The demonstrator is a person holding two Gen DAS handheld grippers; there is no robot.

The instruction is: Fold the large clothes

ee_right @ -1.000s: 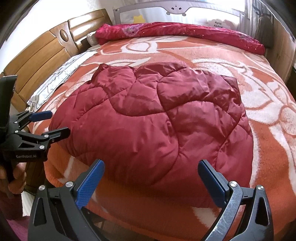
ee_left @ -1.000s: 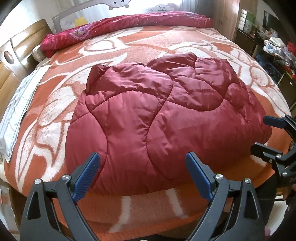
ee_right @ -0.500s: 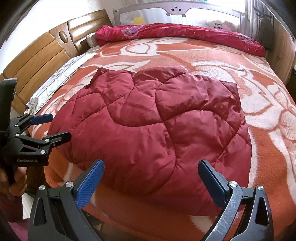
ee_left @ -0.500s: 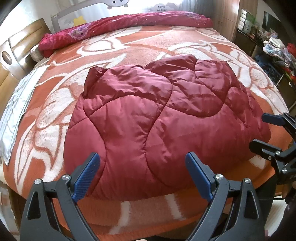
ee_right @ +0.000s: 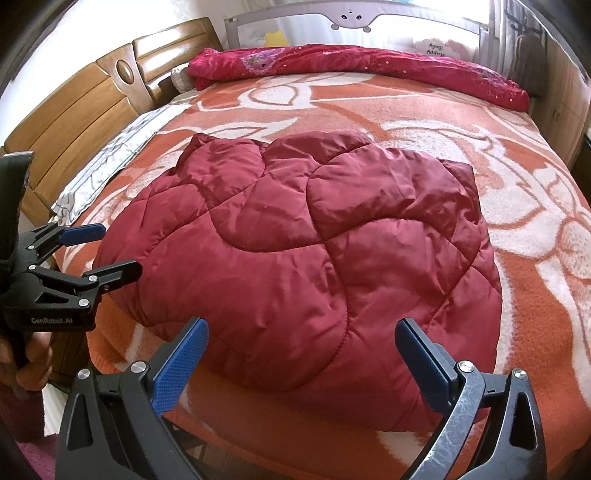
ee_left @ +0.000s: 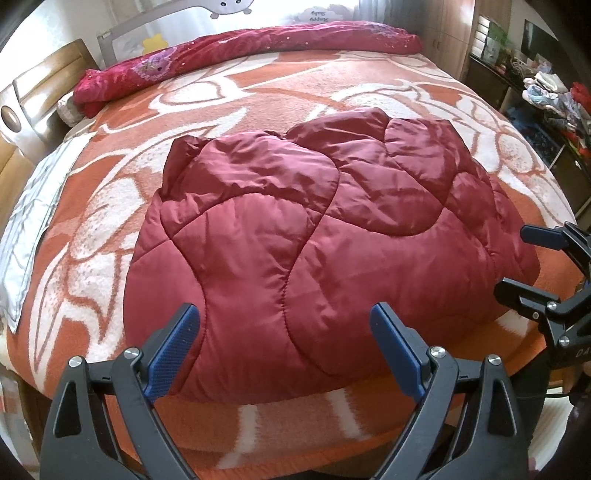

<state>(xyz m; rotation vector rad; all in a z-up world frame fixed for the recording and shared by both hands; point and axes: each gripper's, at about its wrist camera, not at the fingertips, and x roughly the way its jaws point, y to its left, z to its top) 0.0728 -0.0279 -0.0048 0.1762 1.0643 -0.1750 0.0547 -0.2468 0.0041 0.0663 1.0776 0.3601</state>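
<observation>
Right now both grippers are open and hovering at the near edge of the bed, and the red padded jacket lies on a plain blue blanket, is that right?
Not quite: the blanket is orange with a white pattern, as the right wrist view shows. The rest holds: the left gripper and right gripper are open at the bed's near edge, and the red padded jacket lies on it.

Daylight enters from the far side behind the grey padded bed rail (ee_right: 369, 22), where the window area blows out to white in both views, and it leaves soft sheen on the shiny dark-red quilted padded garment (ee_left: 314, 236) and glare on the varnished wooden headboard (ee_right: 92, 122). Fisheye distortion bows the orange-and-white patterned blanket (ee_left: 258, 92) into a dome, with black vignette at the corners. Focus is fairly sharp at centre, softer toward the rims; shadows are mild, gathering under the garment's near edge and below the bed.
</observation>
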